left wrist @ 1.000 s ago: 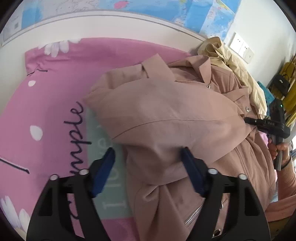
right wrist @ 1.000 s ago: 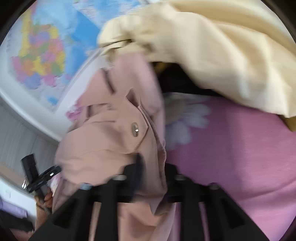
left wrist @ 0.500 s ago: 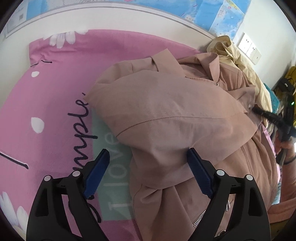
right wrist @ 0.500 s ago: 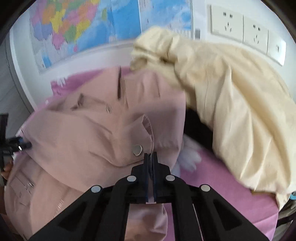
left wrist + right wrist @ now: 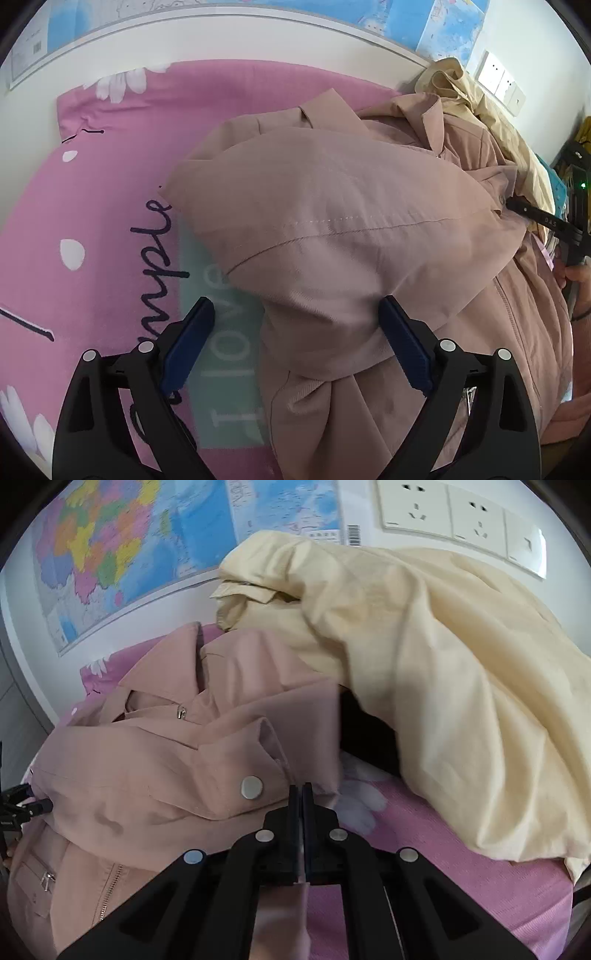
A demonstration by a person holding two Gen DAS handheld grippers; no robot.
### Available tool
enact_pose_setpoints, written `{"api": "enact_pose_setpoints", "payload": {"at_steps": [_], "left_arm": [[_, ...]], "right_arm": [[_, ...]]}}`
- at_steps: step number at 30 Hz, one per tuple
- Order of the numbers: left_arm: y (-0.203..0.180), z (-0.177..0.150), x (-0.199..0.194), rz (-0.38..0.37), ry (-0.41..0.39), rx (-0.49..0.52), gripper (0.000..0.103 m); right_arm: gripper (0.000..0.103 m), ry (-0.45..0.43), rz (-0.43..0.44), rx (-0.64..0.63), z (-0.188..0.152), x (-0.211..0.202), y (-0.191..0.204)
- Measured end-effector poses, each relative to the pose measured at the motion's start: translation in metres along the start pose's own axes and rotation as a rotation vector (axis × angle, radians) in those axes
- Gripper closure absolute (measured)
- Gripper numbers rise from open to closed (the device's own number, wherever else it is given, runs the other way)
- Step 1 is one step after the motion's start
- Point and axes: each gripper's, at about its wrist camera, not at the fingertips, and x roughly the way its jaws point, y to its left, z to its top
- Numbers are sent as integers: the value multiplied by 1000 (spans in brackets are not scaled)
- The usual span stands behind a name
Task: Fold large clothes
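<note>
On the pink daisy-print bedsheet point(image 5: 110, 192) our dusty-pink zip jacket point(image 5: 332, 221) lies lengthwise away from us, its folded sleeve between the spread left gripper point(image 5: 295, 332), while the right gripper point(image 5: 301, 794), nearer the snap-buttoned edge, pinches that fabric shut.

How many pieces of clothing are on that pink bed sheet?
2. A pink jacket lies in front, its edge pinched by the right gripper. A cream garment is heaped behind it by the wall. Something dark beneath it may be another.
</note>
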Motion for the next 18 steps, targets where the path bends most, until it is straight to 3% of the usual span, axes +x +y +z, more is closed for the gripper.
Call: {"api": "enact_pose_setpoints", "payload": {"at_steps": [1, 3, 4, 5, 7, 8, 13, 18], "left_arm": [[0, 0, -1, 0, -2, 0, 14], [-1, -4, -9, 6, -9, 8, 14], [-2, -7, -14, 0, -13, 9, 14], [-3, -10, -18, -5, -14, 9, 14], [-5, -21, -28, -15, -7, 18, 14], [-6, -27, -33, -16, -4, 23, 13], [-3, -60, -57, -77, 20, -16, 13], [-1, -97, -77, -162, 34, -83, 12]], "right_arm": [[99, -1, -3, 8, 1, -3, -2], [84, 5, 13, 15, 2, -13, -4], [63, 4, 19, 18, 0, -20, -4], [50, 1, 43, 22, -3, -27, -4], [45, 14, 94, 21, -13, -42, -6], [35, 29, 116, 17, -18, -47, -5], [28, 117, 246, 16, -61, -73, -12], [28, 197, 338, 58, -115, -95, -18]]}}
